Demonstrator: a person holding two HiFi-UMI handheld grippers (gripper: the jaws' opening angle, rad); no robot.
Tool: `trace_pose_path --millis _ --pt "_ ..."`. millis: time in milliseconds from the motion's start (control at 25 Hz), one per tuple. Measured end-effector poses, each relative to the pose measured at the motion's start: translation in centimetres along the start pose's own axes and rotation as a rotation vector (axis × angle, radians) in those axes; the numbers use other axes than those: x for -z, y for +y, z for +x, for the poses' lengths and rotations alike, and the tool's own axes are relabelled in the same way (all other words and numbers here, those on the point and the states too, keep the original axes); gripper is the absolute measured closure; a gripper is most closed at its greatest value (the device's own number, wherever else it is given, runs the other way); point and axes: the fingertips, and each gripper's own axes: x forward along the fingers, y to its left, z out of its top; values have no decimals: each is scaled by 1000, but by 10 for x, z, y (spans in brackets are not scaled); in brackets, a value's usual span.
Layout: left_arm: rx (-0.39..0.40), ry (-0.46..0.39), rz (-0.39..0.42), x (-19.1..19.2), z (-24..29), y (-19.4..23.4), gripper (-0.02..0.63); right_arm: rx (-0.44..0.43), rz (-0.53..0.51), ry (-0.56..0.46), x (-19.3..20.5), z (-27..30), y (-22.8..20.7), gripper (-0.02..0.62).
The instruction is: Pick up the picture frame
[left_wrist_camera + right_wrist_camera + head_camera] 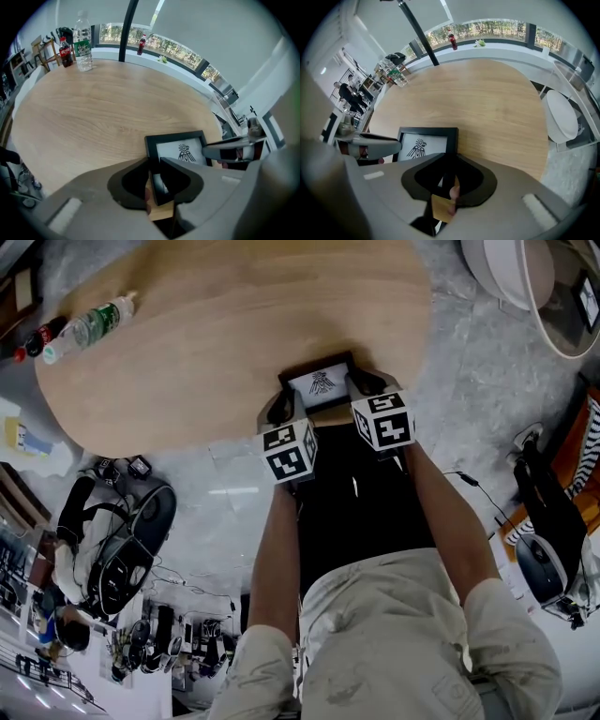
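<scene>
Head view: my left tongs (281,410) and right tongs (367,383) are nipped onto the left and right bars of the picture frame (322,383); grasp seems made, next lift both evenly.

The head view looks steeply down from above the near edge of the oval light wooden table (234,334). Both gripper views sit low and close at that edge, facing across the tabletop. All three share the black-framed bird picture (322,383).
</scene>
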Motion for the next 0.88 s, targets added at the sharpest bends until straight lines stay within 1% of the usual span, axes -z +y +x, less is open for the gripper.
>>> trace_pose_path --millis 360,760,880 --pt "1 -50 26 -18 -20 -12 518 16 -6 -55 -14 -23 1 520" --pt "-11 -140 70 -54 -61 -33 518 36 -29 -160 -45 -68 5 522" --pt "-12 -167 94 -59 -72 -41 518 43 -26 -194 -47 -82 4 522"
